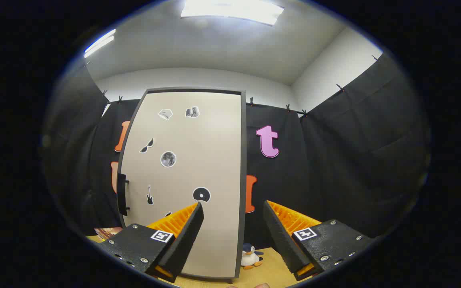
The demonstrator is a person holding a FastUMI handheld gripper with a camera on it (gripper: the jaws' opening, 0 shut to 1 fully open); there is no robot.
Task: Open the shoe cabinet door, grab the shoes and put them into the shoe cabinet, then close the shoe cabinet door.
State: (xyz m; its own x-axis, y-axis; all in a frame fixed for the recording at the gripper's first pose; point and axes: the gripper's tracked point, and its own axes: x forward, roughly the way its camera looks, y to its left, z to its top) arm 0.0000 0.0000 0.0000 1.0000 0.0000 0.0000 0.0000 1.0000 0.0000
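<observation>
The shoe cabinet (186, 176) stands straight up ahead of the gripper (232, 234), against the black cloth wall (354, 160). It is tall and narrow. Its door (198, 224) is pale beige with a dark edge all around, and it is shut flat. A dark handle (122, 195) sits on the door's left side, low down. Small stickers are stuck on the door: a round moon (168, 159), a black disc (201, 195), a pair of sunglasses (147, 146), a little guitar (149, 195), and two more near the top that are too small to make out.

The gripper's two fingers are spread wide apart and hold nothing. The left finger shows in front of the lower part of the door. The right finger shows in front of the black cloth, to the right of the cabinet. The cabinet's right edge shows in the gap between them.

A small toy penguin (250, 256) sits on the tan floor (270, 272), just beside the cabinet's right bottom corner and between the two fingers. Something reddish-brown (108, 232) lies low on the left of the cabinet, but it is hard to tell what it is.

Above, the ceiling (214, 44) is white with two bright lights (230, 10).
</observation>
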